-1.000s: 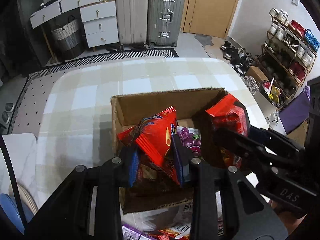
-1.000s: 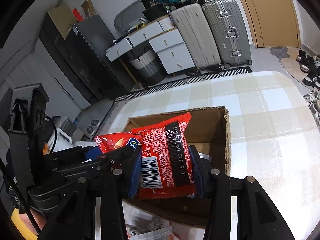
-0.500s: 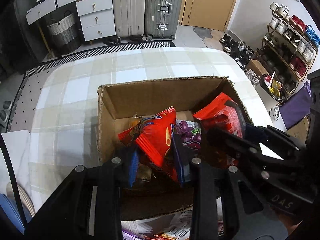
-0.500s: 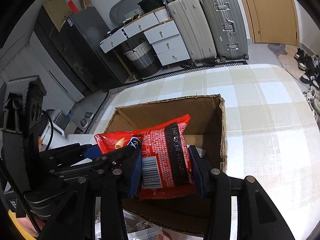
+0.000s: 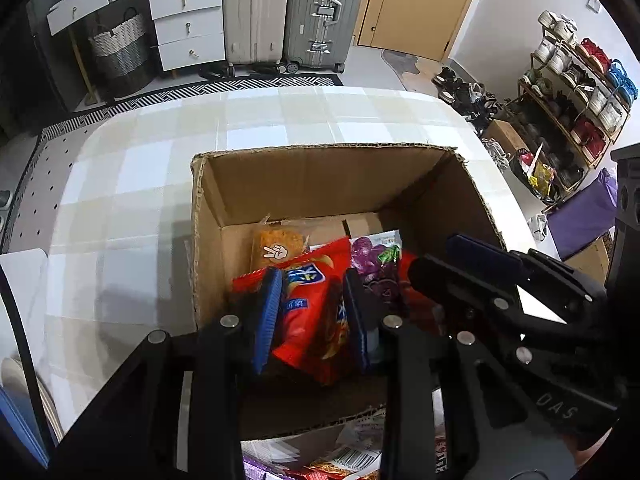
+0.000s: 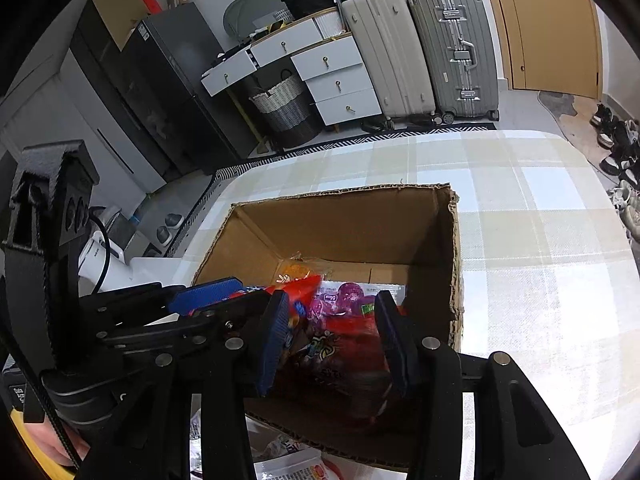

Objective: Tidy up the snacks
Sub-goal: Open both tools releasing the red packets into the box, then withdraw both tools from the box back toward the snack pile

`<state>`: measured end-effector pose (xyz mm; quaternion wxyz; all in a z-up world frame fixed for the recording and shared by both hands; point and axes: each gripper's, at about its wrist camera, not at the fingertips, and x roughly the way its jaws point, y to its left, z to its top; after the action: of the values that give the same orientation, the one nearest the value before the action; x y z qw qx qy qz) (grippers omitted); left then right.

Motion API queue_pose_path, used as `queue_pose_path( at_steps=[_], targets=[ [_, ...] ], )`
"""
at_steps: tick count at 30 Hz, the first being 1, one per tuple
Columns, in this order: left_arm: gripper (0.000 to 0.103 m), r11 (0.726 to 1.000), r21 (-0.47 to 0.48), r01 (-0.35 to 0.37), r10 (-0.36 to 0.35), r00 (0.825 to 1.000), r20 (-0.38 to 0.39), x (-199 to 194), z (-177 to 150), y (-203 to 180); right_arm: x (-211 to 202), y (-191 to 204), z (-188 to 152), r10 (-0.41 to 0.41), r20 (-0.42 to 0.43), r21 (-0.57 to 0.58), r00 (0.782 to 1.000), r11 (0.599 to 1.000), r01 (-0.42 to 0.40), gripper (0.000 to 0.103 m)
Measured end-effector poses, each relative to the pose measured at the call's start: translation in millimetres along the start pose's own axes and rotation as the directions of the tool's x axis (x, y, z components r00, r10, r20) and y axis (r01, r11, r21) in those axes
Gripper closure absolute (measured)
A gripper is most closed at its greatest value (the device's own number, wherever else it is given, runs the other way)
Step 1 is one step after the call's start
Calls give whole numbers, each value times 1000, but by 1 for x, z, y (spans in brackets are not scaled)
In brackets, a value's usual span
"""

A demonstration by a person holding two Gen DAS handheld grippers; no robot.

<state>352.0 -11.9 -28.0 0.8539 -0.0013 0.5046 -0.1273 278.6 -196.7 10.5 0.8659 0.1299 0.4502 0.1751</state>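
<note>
both packs now inside cardboard box (image 5: 320, 184): left gripper (image 5: 314, 312) clamped on red snack bag (image 5: 308, 300), right gripper (image 6: 332, 336) clamped on dark red pack (image 6: 344, 360). next: release, w/draw.

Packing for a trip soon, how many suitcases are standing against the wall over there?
2 in the left view: a beige suitcase beside the drawers and a grey suitcase nearer the door. More seem stacked above.

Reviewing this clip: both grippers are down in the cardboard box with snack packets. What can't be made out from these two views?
- Cardboard box floor, left wrist view: mostly covered by packets and grippers.
- Red packet in the right gripper, right wrist view: print dark and blurred.
- Loose packets before the box, left wrist view: cut off by the bottom edge and gripper frame.
- Red chip packet in the left gripper: lower end hidden.
</note>
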Motion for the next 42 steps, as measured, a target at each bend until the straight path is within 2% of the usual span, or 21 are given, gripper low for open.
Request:
queue_pose_path(
  at_steps=[12,18,21,29,32,33,36,42],
  targets=[
    [70,1000,10,19,-19,1000,-6,-9,-5,-3,-11,0,2,-4,22,3,1000,1000,4,58],
    [52,998,-8,54,-54,998,37,-31,-10,0,-29,5,2,-1,46,2,999,1000,1,58],
    [50,999,-6,51,-51,998,43,-41,-15,-4,-41,10,0,2,64,-1,998,1000,-2,58],
    [46,999,5,39,-39,995,91,-83,-30,-18,-79,25,-8,-6,103,-23,995,1000,9,58],
    [46,1000,26,13,-16,993,120,-104,-40,-27,-96,31,-12,-9,123,-35,992,999,13,58],
    [45,1000,30,8,-11,992,128,-110,-43,-29,-103,33,-14,-8,130,-36,992,999,12,57],
    [28,999,37,-6,0,987,161,-132,-54,-38,-117,39,-19,-9,144,-39,989,999,14,55],
    [25,997,71,-43,27,975,220,-177,-81,-64,-150,57,-34,-4,170,-74,985,997,16,54]
  ],
)
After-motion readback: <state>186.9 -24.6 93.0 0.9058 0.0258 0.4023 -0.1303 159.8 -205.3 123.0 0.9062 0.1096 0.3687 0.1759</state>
